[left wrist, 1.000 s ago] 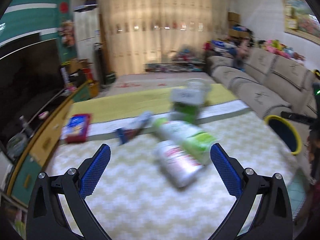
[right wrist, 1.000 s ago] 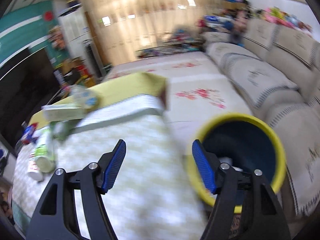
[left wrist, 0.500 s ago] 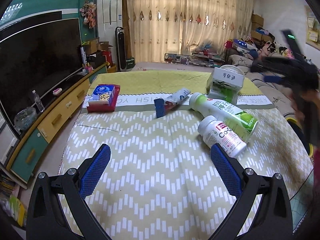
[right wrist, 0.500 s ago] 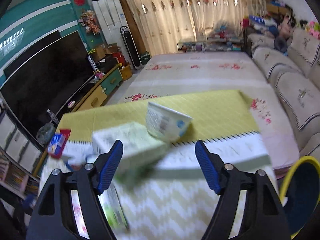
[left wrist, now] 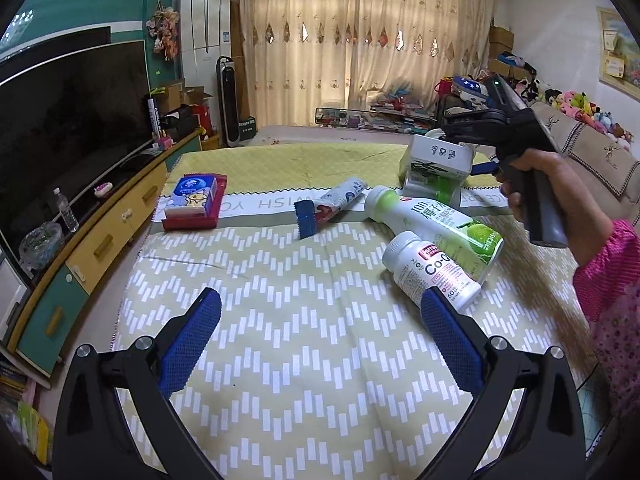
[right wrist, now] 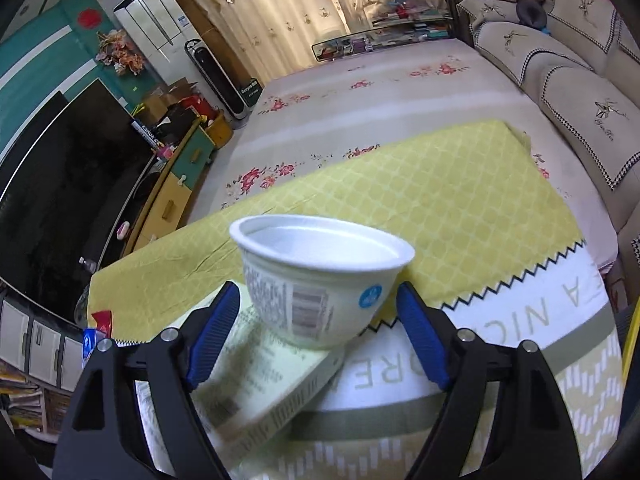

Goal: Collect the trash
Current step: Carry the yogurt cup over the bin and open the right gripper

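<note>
Big table point(left wrist: 280, 360) under a yellow-green zigzag cloth, trash scattered along its far half. Left gripper point(left wrist: 320, 340) hangs over bare cloth, blue pads spread wide, nothing between them, touching nothing. Over on the far right, the right gripper point(right wrist: 318, 328) has just been opening its jaws; they stand wide either side of a white foam cup point(right wrist: 320, 276), the left pad apart from the cup wall, the right pad right up against it, and I can't tell whether it touches. The cup stands upright, mouth up, propped on the edge of a pale green carton point(right wrist: 256, 376). Only the right wrist view shows that cup properly; from the left wrist it's hidden behind the carton point(left wrist: 436, 164) and the hand point(left wrist: 548, 184) holding the tool. The left view alone gives the white-and-green bottle point(left wrist: 436, 220), lying flat, cap toward the far left, long axis running diagonally to the near right. The white pill bottle point(left wrist: 430, 268) lies touching it, cap away. A crumpled wrapper point(left wrist: 328, 208) lies left of them, a tissue pack point(left wrist: 196, 200) further left.
</note>
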